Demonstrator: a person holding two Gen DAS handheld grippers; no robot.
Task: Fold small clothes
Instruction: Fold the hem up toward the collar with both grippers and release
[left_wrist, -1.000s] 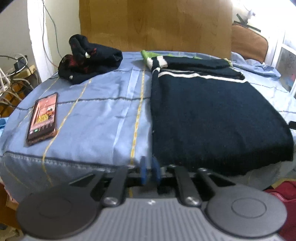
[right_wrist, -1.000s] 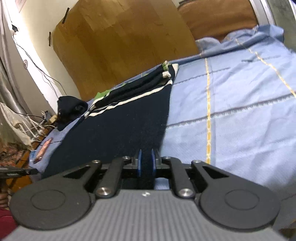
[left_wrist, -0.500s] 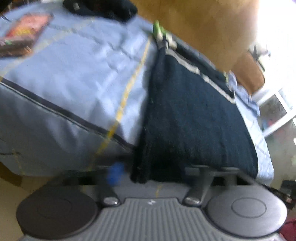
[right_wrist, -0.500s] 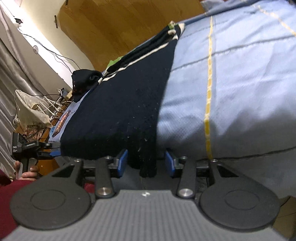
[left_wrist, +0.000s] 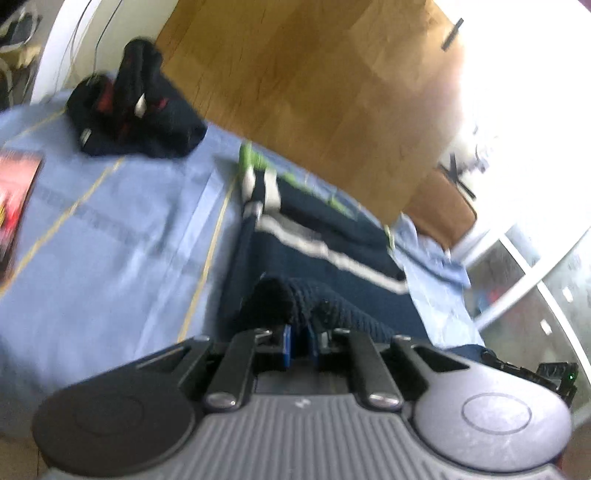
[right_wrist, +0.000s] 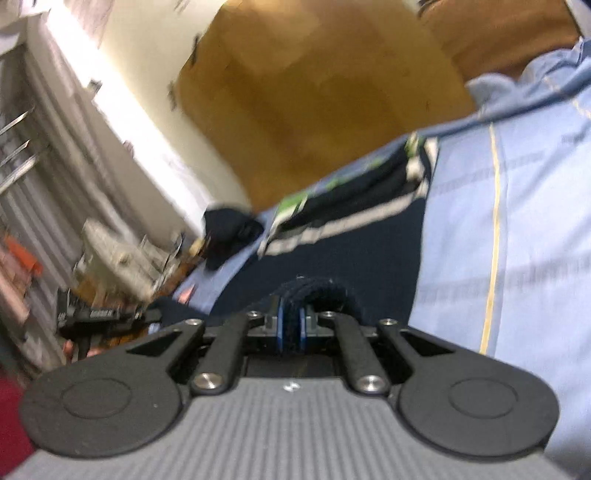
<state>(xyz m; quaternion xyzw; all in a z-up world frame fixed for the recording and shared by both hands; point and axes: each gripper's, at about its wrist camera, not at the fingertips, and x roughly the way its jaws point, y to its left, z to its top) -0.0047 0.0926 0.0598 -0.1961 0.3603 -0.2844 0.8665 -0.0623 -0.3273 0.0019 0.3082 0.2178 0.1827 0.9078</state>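
A dark navy knit sweater (left_wrist: 332, 266) with white and green stripes lies on a light blue bedsheet (left_wrist: 110, 240). My left gripper (left_wrist: 300, 345) is shut on the sweater's near left hem corner, which bunches up over the blue pads. My right gripper (right_wrist: 290, 328) is shut on the near right hem corner of the same sweater (right_wrist: 354, 251), lifted into a small fold. The left gripper with the hand that holds it shows at the left of the right wrist view (right_wrist: 96, 317).
A bundle of dark clothes (left_wrist: 136, 118) lies at the far left of the bed, also in the right wrist view (right_wrist: 229, 232). A phone (left_wrist: 14, 199) lies at the left edge. A wooden headboard (left_wrist: 314, 85) stands behind. A window (left_wrist: 535, 266) is at right.
Both grippers closed on the sweater's near hem corners and lifted them off the bed edge; one second ago both were shut and empty in front of the hem.
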